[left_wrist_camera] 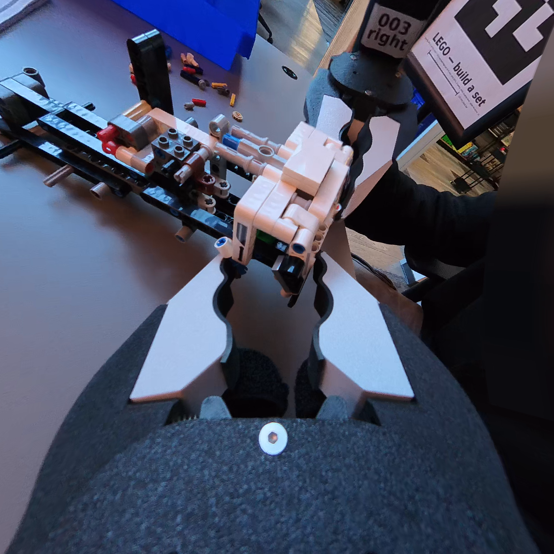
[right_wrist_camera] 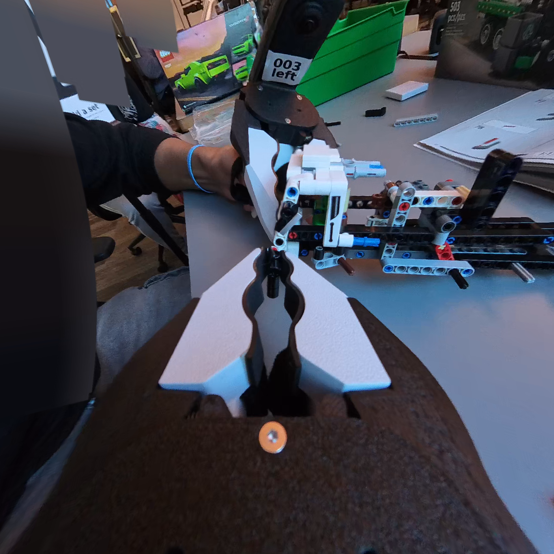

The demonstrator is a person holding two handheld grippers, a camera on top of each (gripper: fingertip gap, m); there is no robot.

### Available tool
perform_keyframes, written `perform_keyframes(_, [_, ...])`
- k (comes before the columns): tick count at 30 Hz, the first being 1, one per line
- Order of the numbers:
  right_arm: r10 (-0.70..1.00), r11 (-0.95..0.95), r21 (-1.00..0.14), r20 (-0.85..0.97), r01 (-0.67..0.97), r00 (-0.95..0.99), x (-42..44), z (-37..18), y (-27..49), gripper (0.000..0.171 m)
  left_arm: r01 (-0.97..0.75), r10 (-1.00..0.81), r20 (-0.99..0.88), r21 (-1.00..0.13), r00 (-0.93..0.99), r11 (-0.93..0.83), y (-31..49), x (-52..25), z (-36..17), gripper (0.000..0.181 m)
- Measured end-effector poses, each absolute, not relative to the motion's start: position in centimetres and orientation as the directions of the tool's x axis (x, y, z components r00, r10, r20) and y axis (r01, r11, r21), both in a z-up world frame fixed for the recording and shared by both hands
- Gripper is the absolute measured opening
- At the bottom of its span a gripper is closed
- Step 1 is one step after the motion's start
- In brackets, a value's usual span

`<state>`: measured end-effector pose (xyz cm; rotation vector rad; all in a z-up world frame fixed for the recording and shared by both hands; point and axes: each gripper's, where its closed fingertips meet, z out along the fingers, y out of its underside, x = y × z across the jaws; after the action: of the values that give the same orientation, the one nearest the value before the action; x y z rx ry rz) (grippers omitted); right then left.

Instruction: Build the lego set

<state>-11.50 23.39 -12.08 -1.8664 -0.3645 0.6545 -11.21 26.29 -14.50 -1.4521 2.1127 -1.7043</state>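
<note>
The Lego model is a long black chassis (left_wrist_camera: 75,129) with a white cab (left_wrist_camera: 299,180) at its near end, lying on the grey table. My left gripper (left_wrist_camera: 271,259) is shut on the cab's end, one fingertip on each side. In the right wrist view a left finger (right_wrist_camera: 260,180) presses the cab (right_wrist_camera: 323,186) from the left, and the chassis (right_wrist_camera: 494,236) runs off right. My right gripper (right_wrist_camera: 273,253) is shut on a small black pin (right_wrist_camera: 272,278), its tips at the cab's lower corner. It also shows in the left wrist view (left_wrist_camera: 356,156), behind the cab.
A blue bin (left_wrist_camera: 204,30) and loose small pieces (left_wrist_camera: 198,78) lie beyond the chassis. A green bin (right_wrist_camera: 353,54), a Lego box (right_wrist_camera: 207,66), an instruction booklet (right_wrist_camera: 494,132), a white brick (right_wrist_camera: 406,90) and a grey beam (right_wrist_camera: 415,121) sit on the table. The table edge (right_wrist_camera: 187,239) is beside the cab. The tips of one gripper are about 4 centimetres away from the tips of the other.
</note>
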Motion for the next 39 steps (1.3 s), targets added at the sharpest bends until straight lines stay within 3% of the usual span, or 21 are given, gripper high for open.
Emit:
perform_keyframes(18, [0.642, -0.490, -0.857, -0.478, -0.158, 0.600, -12.8, -11.5, 22.3, 0.006, -0.616, -0.607, 0.510, -0.786, -0.609, -0.042, 25.5, -12.1, -14.0, 0.053])
perform_keyframes(39, [0.637, -0.442, -0.890, -0.400, -0.113, 0.659, -12.8, -11.7, 22.6, 0.006, -0.632, -0.607, 0.526, -0.774, -0.596, -0.050, 25.7, -11.9, -14.2, 0.054])
